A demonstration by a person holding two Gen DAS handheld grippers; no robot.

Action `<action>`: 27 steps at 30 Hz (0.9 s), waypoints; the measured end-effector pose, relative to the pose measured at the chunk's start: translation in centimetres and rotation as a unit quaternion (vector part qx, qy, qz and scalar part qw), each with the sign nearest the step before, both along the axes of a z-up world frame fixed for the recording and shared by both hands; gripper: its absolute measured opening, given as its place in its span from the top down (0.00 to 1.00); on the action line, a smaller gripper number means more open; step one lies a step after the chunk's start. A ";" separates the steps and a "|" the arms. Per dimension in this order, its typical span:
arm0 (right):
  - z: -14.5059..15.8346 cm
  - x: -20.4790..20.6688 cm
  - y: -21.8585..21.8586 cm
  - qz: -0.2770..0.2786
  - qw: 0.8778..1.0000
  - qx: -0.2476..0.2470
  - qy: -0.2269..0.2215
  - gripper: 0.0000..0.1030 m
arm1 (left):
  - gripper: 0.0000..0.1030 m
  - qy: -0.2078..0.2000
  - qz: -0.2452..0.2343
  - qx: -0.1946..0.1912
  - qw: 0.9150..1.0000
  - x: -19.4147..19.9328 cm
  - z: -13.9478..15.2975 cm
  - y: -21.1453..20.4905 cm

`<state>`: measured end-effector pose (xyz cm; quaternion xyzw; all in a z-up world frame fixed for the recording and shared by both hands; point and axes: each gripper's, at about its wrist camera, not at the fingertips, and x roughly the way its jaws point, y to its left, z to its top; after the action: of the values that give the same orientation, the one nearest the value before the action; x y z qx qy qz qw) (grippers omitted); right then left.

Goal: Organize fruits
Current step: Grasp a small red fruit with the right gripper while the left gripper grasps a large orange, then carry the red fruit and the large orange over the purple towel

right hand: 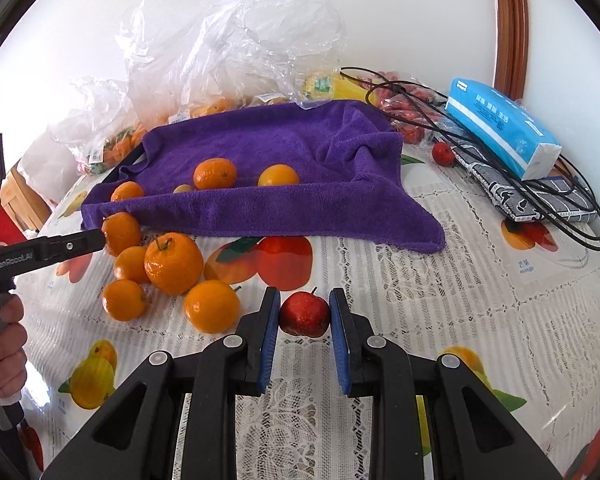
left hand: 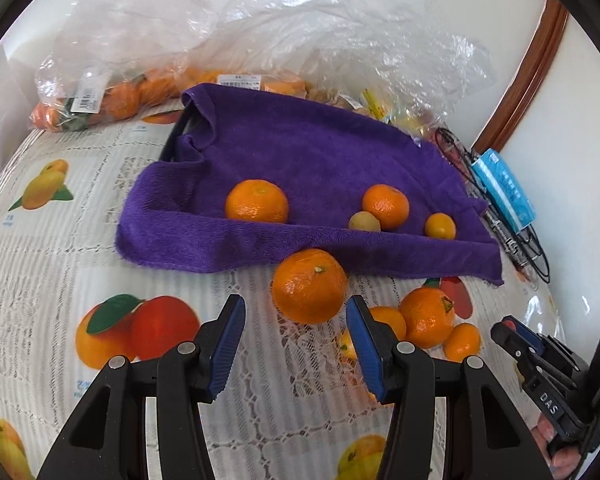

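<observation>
Right gripper (right hand: 304, 314): blue pads clamped on a small red apple-like fruit (right hand: 304, 315), held above the fruit-printed lace tablecloth (right hand: 479, 300).

Left gripper (left hand: 296, 308): jaws apart, nothing between the pads; a large round orange mandarin (left hand: 308, 286) lies on the cloth just ahead of the tips.

Cluster of smaller mandarins (right hand: 172, 264) sits near the front edge of the purple terry towel (right hand: 284, 208). Four citrus fruits (left hand: 256, 201) rest on the towel.
</observation>
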<state>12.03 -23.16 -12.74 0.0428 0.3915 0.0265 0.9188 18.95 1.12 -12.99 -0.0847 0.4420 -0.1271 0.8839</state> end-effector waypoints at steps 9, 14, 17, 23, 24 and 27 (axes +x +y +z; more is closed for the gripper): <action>-1.4 0.2 -0.7 0.011 1.000 0.014 0.019 0.75 | 0.52 -0.010 0.016 0.013 1.000 1.2 -1.2 -1.3; -1.6 0.3 -0.3 0.016 1.000 -0.002 0.022 0.75 | 0.60 -0.023 0.008 0.023 0.999 1.2 -1.2 -1.7; -1.5 0.1 0.0 0.018 1.000 -0.012 0.021 0.76 | 0.60 -0.033 0.004 0.036 0.999 0.9 -0.9 -2.0; -0.5 0.2 -0.1 0.014 1.000 -0.016 0.014 0.76 | 0.60 -0.048 0.000 0.018 0.999 0.0 0.6 -1.1; -0.2 0.3 -0.1 0.014 1.000 -0.017 0.011 0.76 | 0.60 -0.050 0.001 0.015 0.999 -0.2 0.8 -0.9; 1.0 0.9 0.0 0.015 1.000 -0.020 -0.002 0.76 | 0.60 -0.046 0.005 0.006 0.999 -0.4 1.4 -0.4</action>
<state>12.91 -23.14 -11.78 0.0185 0.3908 0.0323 0.9197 18.60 0.71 -11.55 -0.0759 0.4014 -0.1242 0.9043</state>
